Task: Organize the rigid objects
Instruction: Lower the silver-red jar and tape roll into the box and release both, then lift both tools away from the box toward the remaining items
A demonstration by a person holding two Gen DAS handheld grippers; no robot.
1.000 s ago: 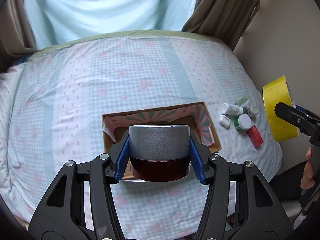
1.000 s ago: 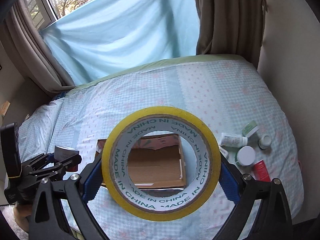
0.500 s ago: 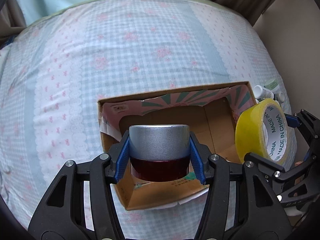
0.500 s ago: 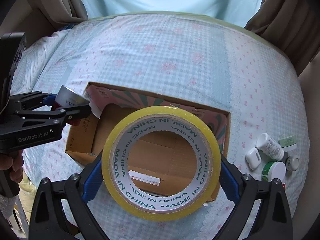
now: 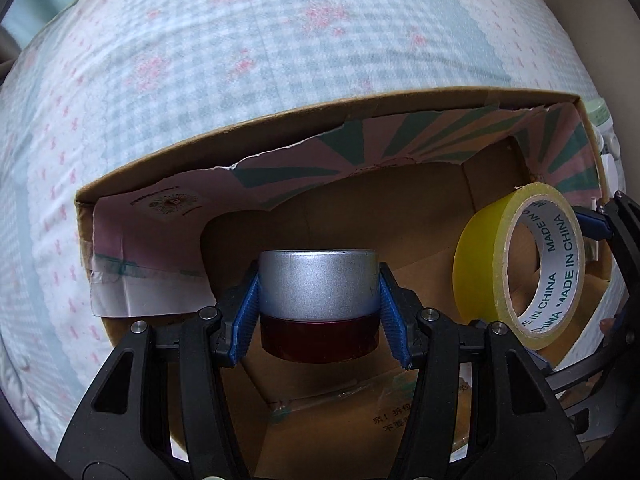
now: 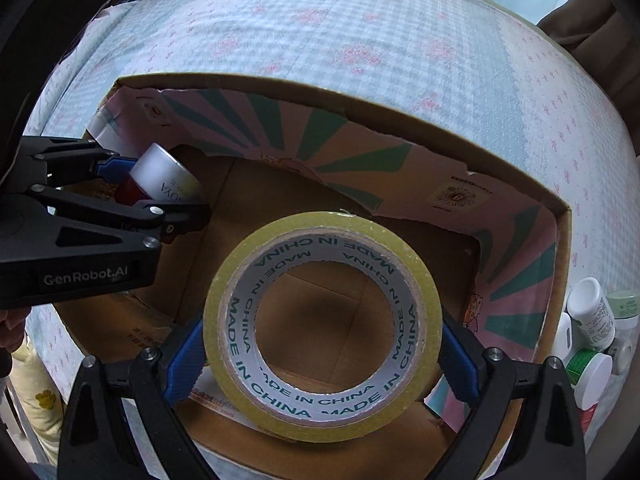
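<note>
My left gripper [image 5: 319, 308] is shut on a jar with a silver lid and dark red base [image 5: 318, 286], held inside the left part of an open cardboard box [image 5: 280, 120]. The jar also shows in the right wrist view [image 6: 160, 178], with the left gripper [image 6: 168, 196] around it. My right gripper [image 6: 322, 340] is shut on a yellow tape roll [image 6: 236, 312], held low inside the right part of the box [image 6: 360, 100]. The tape roll shows in the left wrist view [image 5: 476, 256].
The box lies on a bed with a blue checked, pink-flowered sheet [image 6: 360, 20]. Several small white and green bottles and jars [image 6: 592, 320] lie on the bed just right of the box. Curtains [image 6: 580, 0] hang at the far edge.
Both grippers have moved forward and down into the box with their objects. The box now fills both views.
</note>
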